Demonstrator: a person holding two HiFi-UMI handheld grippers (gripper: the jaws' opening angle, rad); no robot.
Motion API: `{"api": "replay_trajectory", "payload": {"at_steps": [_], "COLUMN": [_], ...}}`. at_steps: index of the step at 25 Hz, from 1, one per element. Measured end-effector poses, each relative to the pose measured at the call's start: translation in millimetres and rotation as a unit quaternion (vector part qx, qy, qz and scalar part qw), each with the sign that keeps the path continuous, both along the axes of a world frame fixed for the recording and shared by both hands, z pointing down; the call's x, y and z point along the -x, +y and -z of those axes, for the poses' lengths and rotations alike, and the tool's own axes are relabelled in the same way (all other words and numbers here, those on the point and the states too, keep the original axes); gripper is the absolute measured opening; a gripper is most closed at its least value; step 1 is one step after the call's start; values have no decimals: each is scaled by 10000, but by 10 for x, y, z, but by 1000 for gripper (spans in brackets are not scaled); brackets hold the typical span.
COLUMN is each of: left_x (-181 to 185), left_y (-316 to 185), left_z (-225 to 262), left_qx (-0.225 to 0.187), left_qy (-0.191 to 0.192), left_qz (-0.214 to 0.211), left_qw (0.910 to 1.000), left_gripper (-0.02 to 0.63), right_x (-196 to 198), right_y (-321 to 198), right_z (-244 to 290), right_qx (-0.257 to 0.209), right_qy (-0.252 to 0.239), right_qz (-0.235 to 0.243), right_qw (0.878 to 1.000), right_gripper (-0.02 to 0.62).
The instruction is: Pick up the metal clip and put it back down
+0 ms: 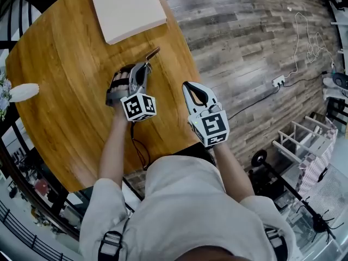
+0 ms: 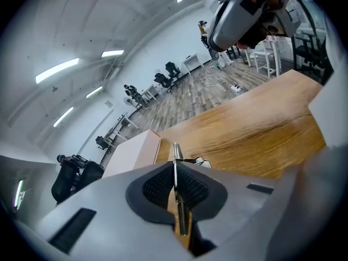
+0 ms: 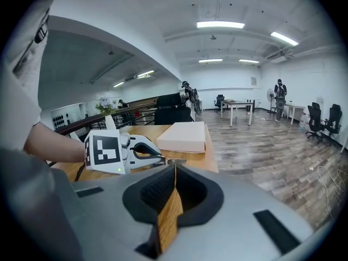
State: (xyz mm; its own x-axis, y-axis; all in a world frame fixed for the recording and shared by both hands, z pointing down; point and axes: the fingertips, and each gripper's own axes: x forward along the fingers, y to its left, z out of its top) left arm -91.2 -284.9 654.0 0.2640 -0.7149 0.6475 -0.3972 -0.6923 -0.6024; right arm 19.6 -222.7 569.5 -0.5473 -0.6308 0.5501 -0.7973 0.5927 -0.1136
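Observation:
My left gripper (image 1: 145, 64) is shut on the metal clip (image 1: 153, 53), a thin silvery clip that sticks out past its tips over the round wooden table (image 1: 65, 75). In the left gripper view the clip (image 2: 175, 155) stands on edge, pinched between the dark pads (image 2: 157, 186). From the right gripper view the left gripper (image 3: 136, 152) holds the clip (image 3: 172, 160) roughly level; whether it touches the wood I cannot tell. My right gripper (image 1: 187, 86) hovers at the table's right edge, shut with nothing in it, jaws (image 3: 175, 170) pressed together.
A flat pale box (image 1: 128, 7) lies at the table's far side, just beyond the clip. A white vase with flowers (image 1: 22, 92) stands at the left rim. To the right of the table is wood-plank floor (image 1: 244, 31) with a power strip and cable (image 1: 278, 81).

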Motion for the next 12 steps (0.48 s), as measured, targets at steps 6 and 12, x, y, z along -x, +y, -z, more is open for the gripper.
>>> {"api": "replay_trajectory", "payload": {"at_steps": [6, 12], "left_x": [-20, -16], "left_y": [11, 5], "left_z": [-205, -305], "left_qx": [10, -50], "left_qy": [-58, -292], "left_qz": [-104, -261], "left_qw": [9999, 9992], "left_gripper": [26, 26], "right_x": [55, 67], "right_y": [0, 0], "right_z": [-200, -230], "right_qx": [119, 168], "right_qy": [75, 119], "right_qz": [27, 39], "right_qw": [9999, 9998], "right_gripper": [28, 28]}}
